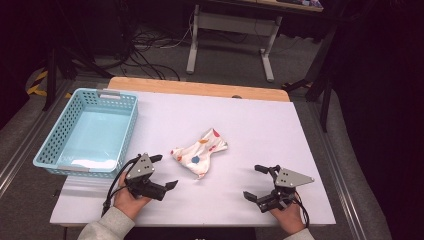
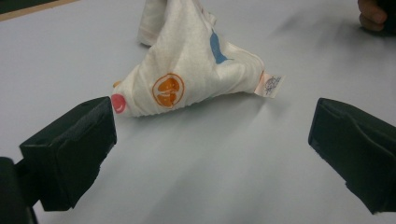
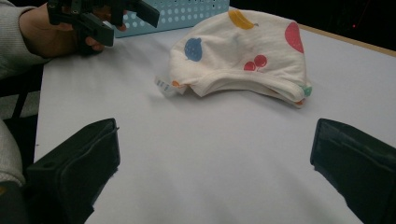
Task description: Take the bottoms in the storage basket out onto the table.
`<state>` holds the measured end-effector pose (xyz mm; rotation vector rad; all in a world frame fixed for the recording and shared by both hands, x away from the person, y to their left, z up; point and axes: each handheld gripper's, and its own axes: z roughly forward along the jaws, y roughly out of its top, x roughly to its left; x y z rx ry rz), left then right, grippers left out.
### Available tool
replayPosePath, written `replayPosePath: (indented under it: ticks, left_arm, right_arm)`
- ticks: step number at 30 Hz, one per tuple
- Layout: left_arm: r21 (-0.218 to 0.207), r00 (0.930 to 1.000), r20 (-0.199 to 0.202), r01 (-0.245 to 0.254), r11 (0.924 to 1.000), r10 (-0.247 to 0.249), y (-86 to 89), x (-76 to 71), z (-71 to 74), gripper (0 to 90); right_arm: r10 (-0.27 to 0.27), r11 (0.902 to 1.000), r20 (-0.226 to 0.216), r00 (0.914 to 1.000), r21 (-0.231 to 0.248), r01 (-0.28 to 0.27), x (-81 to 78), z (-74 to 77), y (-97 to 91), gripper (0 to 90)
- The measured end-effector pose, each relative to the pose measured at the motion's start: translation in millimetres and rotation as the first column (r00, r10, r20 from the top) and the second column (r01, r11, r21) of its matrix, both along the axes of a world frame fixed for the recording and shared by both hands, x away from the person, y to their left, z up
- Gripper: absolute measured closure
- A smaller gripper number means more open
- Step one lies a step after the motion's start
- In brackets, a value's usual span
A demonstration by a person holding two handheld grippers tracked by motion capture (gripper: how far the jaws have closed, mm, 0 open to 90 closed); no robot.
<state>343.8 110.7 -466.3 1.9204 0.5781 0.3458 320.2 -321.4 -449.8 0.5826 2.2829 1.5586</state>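
Observation:
A crumpled white cloth (image 1: 200, 152) printed with coloured fruit lies near the middle of the white table (image 1: 270, 125). In the left gripper view the cloth (image 2: 191, 70) sits just beyond the jaws, with a small label at its right corner. My left gripper (image 1: 164, 171) is open, a short way to the cloth's left and nearer the person. My right gripper (image 1: 256, 182) is open too, further off to the cloth's right. From the right gripper view I see the cloth (image 3: 243, 56) ahead and the left gripper (image 3: 126, 21) at top left. Neither gripper holds anything.
A light blue perforated basket (image 1: 47, 152) stands on the table's left side, close behind the left gripper. Past the table's far wooden edge (image 1: 200, 89) are a desk frame and cables on the floor. Bare table surface lies to the right of the cloth.

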Motion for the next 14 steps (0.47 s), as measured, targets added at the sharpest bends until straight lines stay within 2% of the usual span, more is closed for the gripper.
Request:
replayPosePath:
  ticks: [14]
  left_arm:
    - [-0.011,1.0,0.004,0.0,0.9999,0.0,0.3,-0.7,0.6,1.7]
  right_arm:
    - [0.0,1.0,-0.001,1.0,0.002,0.0,0.1,0.1,-0.3,2.0]
